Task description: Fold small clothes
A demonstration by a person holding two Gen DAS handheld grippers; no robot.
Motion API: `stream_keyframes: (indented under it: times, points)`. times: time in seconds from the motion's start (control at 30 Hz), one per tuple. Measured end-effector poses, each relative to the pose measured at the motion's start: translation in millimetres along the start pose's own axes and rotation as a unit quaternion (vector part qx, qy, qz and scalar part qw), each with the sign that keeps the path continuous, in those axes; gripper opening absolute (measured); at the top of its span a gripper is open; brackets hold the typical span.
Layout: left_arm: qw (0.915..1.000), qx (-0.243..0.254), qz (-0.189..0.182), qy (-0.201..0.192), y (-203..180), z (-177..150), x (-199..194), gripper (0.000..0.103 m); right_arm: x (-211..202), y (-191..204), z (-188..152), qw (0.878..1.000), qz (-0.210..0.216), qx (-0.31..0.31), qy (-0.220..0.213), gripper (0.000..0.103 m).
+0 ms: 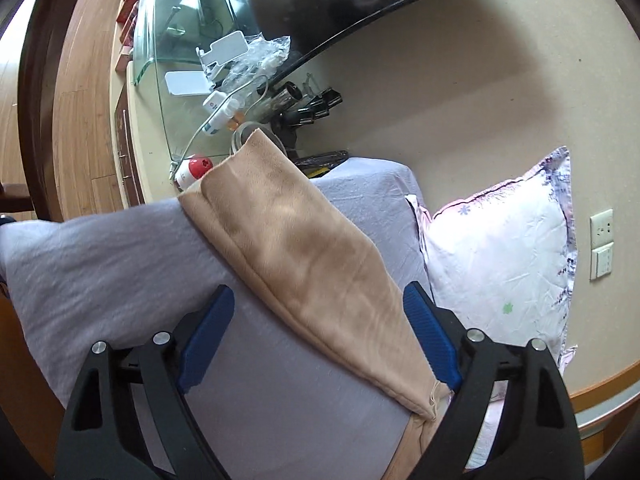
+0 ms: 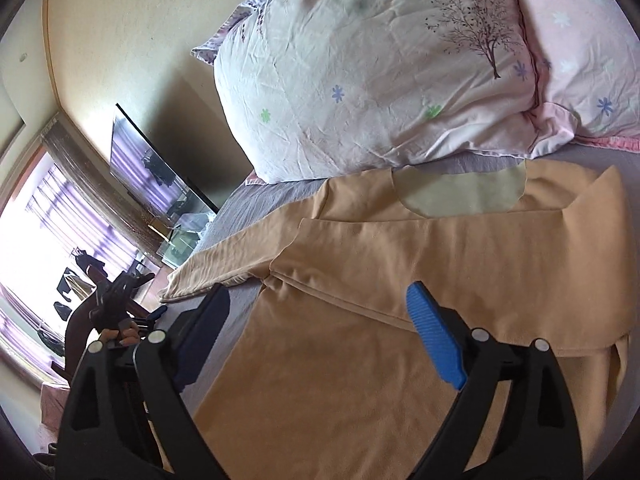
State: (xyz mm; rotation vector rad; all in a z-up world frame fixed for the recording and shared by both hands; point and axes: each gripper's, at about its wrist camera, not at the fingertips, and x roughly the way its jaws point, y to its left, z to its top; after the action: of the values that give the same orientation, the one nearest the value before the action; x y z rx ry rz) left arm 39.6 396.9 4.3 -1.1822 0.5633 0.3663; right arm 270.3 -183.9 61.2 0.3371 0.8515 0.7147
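A tan long-sleeved shirt (image 2: 400, 280) lies flat on the grey bed sheet (image 2: 236, 208), neck hole toward the pillow. One sleeve is folded across its chest; the other sleeve (image 2: 224, 264) stretches out toward the bed edge. In the left wrist view that outstretched sleeve (image 1: 296, 256) runs diagonally between the fingers. My left gripper (image 1: 320, 304) is open above the sleeve, holding nothing. My right gripper (image 2: 320, 304) is open over the shirt's body, holding nothing. The left gripper (image 2: 116, 292) also shows at the bed's edge in the right wrist view.
A white floral pillow (image 2: 372, 68) lies beyond the shirt and shows in the left wrist view (image 1: 500, 256). A glass-topped side table (image 1: 188, 92) with chargers, bottles and clips stands past the bed corner. A dark TV (image 2: 156, 164) hangs on the wall.
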Motion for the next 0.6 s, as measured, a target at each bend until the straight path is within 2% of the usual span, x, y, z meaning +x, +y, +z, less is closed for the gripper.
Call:
stream_keyframes:
  times: [0.1,0.17,0.2,0.27,0.33,0.37,0.47,0.57,0.6]
  points:
    - [0.9998,-0.017,0.003,-0.004,1.9,8.8,2.9,0.083,-3.2,-4.8,-3.6,1.0,0.014,0.011,-0.003,0.091]
    - [0.9993,-0.033,0.014,-0.014,8.7,18.9,4.5,0.064,-5.0,-6.9,-6.7,1.0,0.023,0.014,-0.002,0.091]
    - [0.9989,-0.041,0.012,-0.019,14.1,22.9,4.4,0.061,-7.3,-8.4,-8.0,1.0,0.026,0.015,-0.002,0.091]
    - [0.9984,-0.048,0.014,-0.024,20.5,28.7,6.3,0.042,-15.1,-11.9,-13.0,0.999,0.03,0.015,-0.003,0.091]
    - [0.9988,-0.035,0.029,-0.021,16.4,29.1,9.8,0.032,-23.9,-16.8,-17.3,1.0,0.027,0.014,-0.007,0.091]
    - [0.999,-0.027,0.031,-0.018,12.6,28.5,11.9,0.021,-28.7,-19.6,-18.8,1.0,0.024,0.014,-0.012,0.091]
    - [0.9999,0.008,0.014,-0.003,-17.4,20.1,21.9,0.009,-47.8,-29.1,-22.9,0.999,0.013,0.014,-0.033,0.092]
    - [0.9969,0.076,-0.02,0.005,-77.4,0.2,31.7,0.006,-68.3,-41.5,-26.5,0.998,0.009,0.02,-0.056,0.092]
    - [0.9931,0.112,-0.034,0.01,-107.1,-12.9,36.6,0.006,-76.1,-47.3,-27.4,0.998,0.007,0.025,-0.066,0.093]
